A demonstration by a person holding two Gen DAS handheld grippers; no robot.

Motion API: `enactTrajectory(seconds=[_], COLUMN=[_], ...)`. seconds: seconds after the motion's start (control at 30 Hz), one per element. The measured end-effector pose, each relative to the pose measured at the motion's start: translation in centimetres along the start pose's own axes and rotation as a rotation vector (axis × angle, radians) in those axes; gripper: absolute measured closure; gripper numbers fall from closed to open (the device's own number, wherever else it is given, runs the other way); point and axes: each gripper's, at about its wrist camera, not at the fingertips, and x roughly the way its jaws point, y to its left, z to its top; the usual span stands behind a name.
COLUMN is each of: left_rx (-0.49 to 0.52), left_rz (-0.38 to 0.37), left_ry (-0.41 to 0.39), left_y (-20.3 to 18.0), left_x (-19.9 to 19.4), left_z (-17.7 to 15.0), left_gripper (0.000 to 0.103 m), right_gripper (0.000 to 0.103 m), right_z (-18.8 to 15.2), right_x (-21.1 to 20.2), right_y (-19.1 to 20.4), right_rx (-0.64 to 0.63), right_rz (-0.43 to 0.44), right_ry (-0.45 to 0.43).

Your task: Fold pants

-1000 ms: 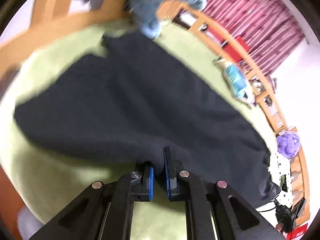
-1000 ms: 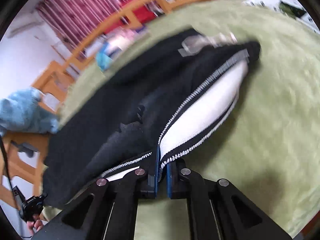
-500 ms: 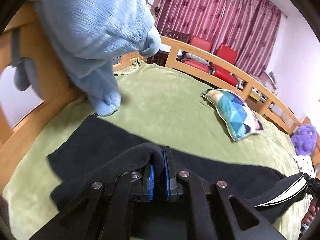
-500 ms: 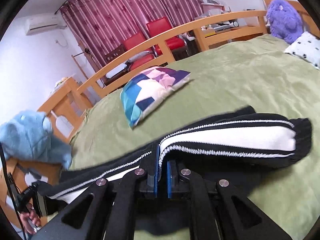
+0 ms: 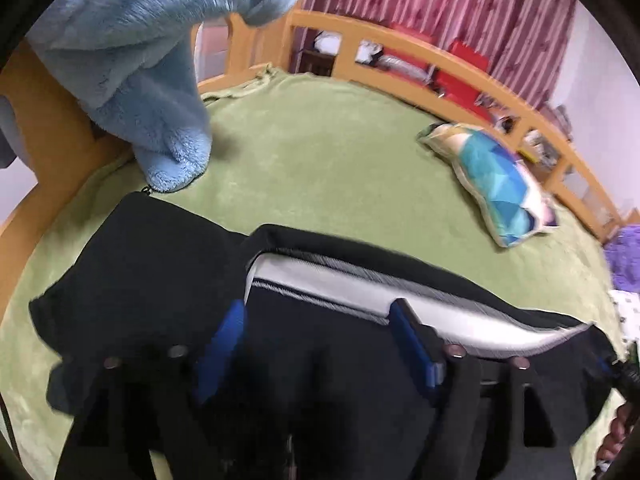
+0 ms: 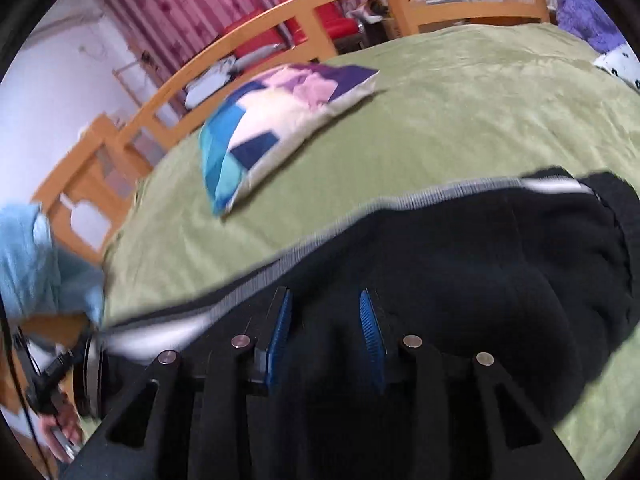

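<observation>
Black pants [image 5: 152, 272] with a white side stripe [image 5: 400, 292] lie folded along their length on the green bed cover [image 5: 328, 160]. My left gripper [image 5: 320, 312] is open just above the pants, its blue pads apart and empty. In the right wrist view the pants [image 6: 500, 264] lie under my right gripper [image 6: 326, 300], which is open and empty. The striped edge [image 6: 360, 216] runs along the far side of the fold.
A blue plush toy [image 5: 152, 60] hangs over the wooden bed frame at the left. A patchwork pillow [image 6: 276, 120] lies on the cover beyond the pants. A wooden rail [image 6: 320, 8] rims the bed. A purple plush [image 5: 624, 256] sits at the right edge.
Both grippers have opened and let go of the pants. The pants now lie folded on the cover, the white stripe on top.
</observation>
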Motion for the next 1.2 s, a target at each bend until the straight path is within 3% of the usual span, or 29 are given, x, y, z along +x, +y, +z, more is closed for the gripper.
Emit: enactTrajectory(seconds=[0.03, 0.1, 0.23, 0.3, 0.47, 0.63, 0.73, 0.83, 1.0, 1.03, 1.07, 1.1, 1.13, 1.2], left_rx=[0.019, 0.048, 0.000, -0.040, -0.165, -0.310, -0.358, -0.393, -0.344, -0.347, -0.348, -0.345, -0.344, -0.341], left_rz=[-0.001, -0.011, -0.058, -0.047, -0.145, -0.204, -0.201, -0.190, -0.112, -0.103, -0.090, -0.088, -0.109, -0.152], left_ry=[-0.004, -0.004, 0.057, 0.079, 0.197, 0.185, 0.167, 0.171, 0.150, 0.151, 0.156, 0.164, 0.181, 0.204], left_y=[-0.1, 0.0, 1.1, 1.7, 3.3, 5.3, 6.2, 6.3, 4.6, 4.6, 4.5, 4.5, 4.5, 4.7], left_x=[-1.2, -2.9, -5.3, -5.4, -2.8, -0.7, 0.8, 2.6, 4.2, 4.4, 4.6, 4.6, 4.7, 4.5], left_z=[-0.7, -2.0, -6.6, -8.6, -12.8, -13.3, -12.4, -11.6, -10.2, -10.0, -9.9, -9.8, -9.8, -9.9], left_gripper=[0.029, 0.028, 0.027, 0.027, 0.027, 0.027, 0.027, 0.027, 0.027, 0.032, 0.039, 0.057, 0.072, 0.086], right_gripper=[0.063, 0.045, 0.039, 0.024, 0.024, 0.024, 0.024, 0.024, 0.024, 0.024, 0.037, 0.066, 0.078, 0.089], right_z=[-1.2, -3.7, -8.0, -10.2, -12.9, -12.3, -11.3, -10.3, -8.6, -8.1, -7.6, -7.4, -7.0, -7.0], right_x=[-1.1, -3.3, -7.0, -7.9, -7.6, -6.7, -5.0, -2.9, 0.4, 0.9, 1.4, 1.6, 1.9, 1.5], right_y=[0.1, -0.1, -2.1, -4.1, -8.3, -10.3, -11.1, -11.5, -11.6, -11.4, -11.1, -10.9, -10.6, -10.5], right_rx=[-0.031, -0.081, -0.111, -0.064, 0.102, 0.222, 0.270, 0.331, 0.399, 0.402, 0.402, 0.401, 0.393, 0.410], right_rz=[-0.005, -0.021, -0.081, -0.083, -0.016, 0.064, 0.049, 0.093, 0.122, 0.121, 0.109, 0.095, 0.075, 0.067], right_ry=[0.000, -0.002, -0.017, -0.001, 0.042, 0.000, -0.005, -0.002, -0.040, -0.044, -0.044, -0.037, -0.029, -0.054])
